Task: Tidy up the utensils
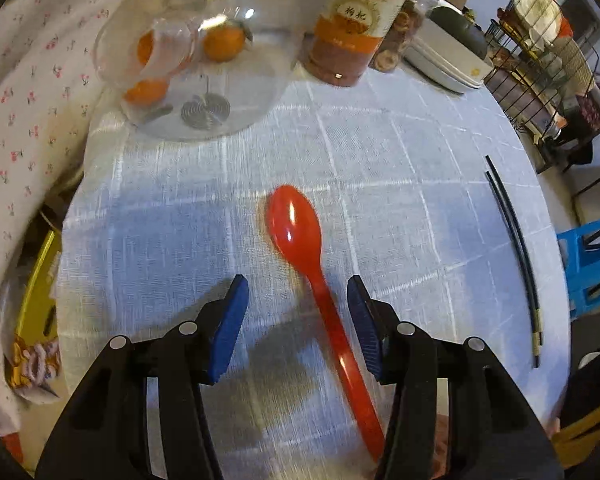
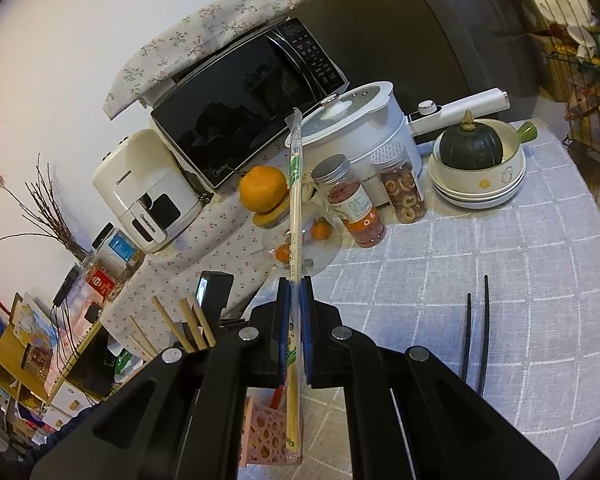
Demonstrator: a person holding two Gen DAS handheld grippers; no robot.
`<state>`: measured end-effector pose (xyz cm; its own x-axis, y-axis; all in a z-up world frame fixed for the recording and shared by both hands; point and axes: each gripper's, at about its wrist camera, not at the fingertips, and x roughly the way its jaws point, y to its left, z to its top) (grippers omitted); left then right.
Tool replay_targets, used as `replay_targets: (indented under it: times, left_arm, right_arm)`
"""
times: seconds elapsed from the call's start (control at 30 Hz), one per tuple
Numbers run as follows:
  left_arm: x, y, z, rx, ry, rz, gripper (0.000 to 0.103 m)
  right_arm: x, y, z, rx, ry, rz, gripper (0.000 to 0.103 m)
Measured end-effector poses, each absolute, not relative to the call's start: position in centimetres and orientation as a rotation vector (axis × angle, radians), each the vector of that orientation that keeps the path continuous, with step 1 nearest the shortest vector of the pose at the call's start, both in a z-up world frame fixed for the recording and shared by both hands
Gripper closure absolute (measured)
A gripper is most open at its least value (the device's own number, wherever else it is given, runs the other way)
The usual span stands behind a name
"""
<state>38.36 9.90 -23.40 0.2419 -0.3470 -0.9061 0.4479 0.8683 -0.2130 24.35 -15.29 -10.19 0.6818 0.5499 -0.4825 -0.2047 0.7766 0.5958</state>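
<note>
Left gripper (image 1: 298, 292), pads apart, straddling red spoon (image 1: 312, 264) lying on grey checked worktop (image 1: 400, 168), black chopsticks (image 1: 514, 248) well apart at right; right gripper (image 2: 295, 292), clamped on wrapped chopsticks (image 2: 295, 184), pink holder (image 2: 260, 436) below, black chopsticks on worktop at right.

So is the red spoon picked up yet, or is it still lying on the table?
Lying on the table. The red spoon rests flat on the cloth, with the left gripper's open pads either side of its handle, not touching.
</note>
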Motion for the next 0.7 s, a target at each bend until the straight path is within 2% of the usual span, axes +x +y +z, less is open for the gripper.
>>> replay_targets:
  times: [0.07, 0.13, 0.23, 0.53, 0.7]
  left_arm:
    - [38.3, 9.3, -23.5, 0.165, 1.197, -0.517, 0.064]
    - [38.1, 9.3, -23.5, 0.204, 1.180, -0.489, 0.082]
    - [38.2, 10.5, -23.5, 0.161, 1.185, -0.485, 0.095]
    - [37.8, 15.4, -22.1, 0.078, 1.172, -0.365, 0.096]
    - [36.8, 18.1, -19.2, 0.020, 1.141, -0.268, 0.096]
  right_arm:
    - [24.5, -15.3, -10.3, 0.539, 0.705, 0.443, 0.097]
    - [24.5, -15.3, -10.4, 0.538, 0.706, 0.444, 0.097]
    - [24.4, -15.1, -10.3, 0.533, 0.705, 0.450, 0.097]
    - [24.3, -15.4, -9.8, 0.550, 0.693, 0.461, 0.097]
    - [24.0, -15.6, -9.1, 0.561, 0.679, 0.479, 0.097]
